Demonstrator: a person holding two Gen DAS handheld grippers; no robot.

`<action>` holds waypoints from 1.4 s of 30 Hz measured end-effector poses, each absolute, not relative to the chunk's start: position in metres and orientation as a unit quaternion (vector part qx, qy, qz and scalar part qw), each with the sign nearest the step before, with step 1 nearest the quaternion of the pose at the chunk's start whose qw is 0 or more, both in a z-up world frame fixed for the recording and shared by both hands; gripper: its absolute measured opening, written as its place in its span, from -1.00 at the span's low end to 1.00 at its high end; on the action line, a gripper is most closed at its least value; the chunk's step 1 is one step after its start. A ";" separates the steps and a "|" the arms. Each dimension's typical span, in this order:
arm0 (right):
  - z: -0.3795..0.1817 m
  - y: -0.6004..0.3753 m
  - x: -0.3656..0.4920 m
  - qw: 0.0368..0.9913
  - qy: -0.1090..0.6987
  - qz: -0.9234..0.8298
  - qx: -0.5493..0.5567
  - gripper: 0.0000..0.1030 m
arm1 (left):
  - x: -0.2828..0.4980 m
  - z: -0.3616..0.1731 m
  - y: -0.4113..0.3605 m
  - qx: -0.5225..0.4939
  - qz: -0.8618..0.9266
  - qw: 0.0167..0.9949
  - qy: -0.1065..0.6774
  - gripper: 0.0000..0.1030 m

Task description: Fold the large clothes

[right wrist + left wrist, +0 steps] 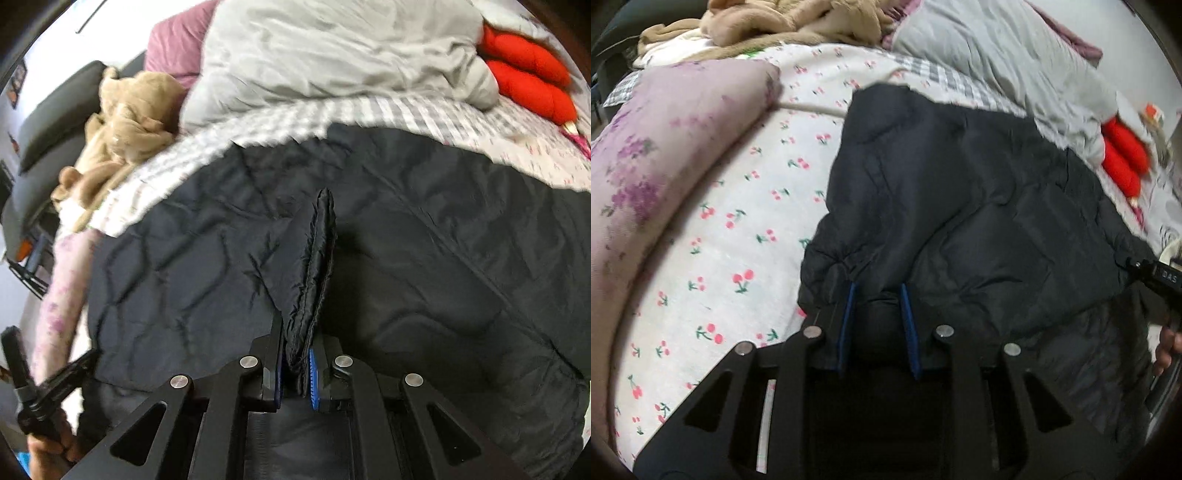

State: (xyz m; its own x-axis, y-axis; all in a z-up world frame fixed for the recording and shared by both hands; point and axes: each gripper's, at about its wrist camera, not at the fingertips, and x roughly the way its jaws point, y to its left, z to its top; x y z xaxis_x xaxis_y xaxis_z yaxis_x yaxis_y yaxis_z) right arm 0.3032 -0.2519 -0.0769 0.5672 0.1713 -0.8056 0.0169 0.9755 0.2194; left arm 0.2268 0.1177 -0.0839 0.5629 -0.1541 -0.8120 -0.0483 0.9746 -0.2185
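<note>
Now | left tool [877,295] holds jacket [979,221] fold | right tool [295,354] pinches hem | floral pillow [665,147] left view only

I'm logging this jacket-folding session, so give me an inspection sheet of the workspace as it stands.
Surface: bed with cherry-print sheet.
Job's things: dark puffer jacket spread on the bed, its near edge lifted by both grippers.
Clutter: floral pillow to the left, tan blanket and grey quilt behind the jacket, red plush to the right.
Grippers: left gripper closed on a thick bunch of jacket; right gripper pinching a jacket edge that stands up between its fingers.
Cables: pale cord on the sheet near the pillow.
Surroundings: white wall and a dark headboard past the blanket.
</note>
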 end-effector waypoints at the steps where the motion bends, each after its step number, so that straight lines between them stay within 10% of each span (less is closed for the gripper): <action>1: -0.086 -0.256 0.304 0.876 0.472 0.032 0.095 -0.80 | 0.226 -0.084 0.117 -0.106 -0.030 0.877 0.468 -0.48; 6: -0.099 -0.280 0.301 0.868 0.488 -0.016 0.086 -0.27 | 0.225 -0.073 0.118 -0.123 -0.029 0.867 0.481 -0.35; 13: -0.064 -0.340 0.260 0.873 0.468 -0.035 0.133 0.50 | 0.216 -0.036 0.114 -0.127 -0.007 0.876 0.465 0.63; 17: -0.044 -0.389 0.223 0.875 0.451 -0.065 0.162 0.58 | 0.206 -0.024 0.105 -0.131 -0.009 0.874 0.467 0.96; 42: -0.055 -0.654 0.087 0.818 0.346 -0.216 0.404 0.62 | 0.186 -0.021 0.049 -0.146 -0.050 0.861 0.485 0.98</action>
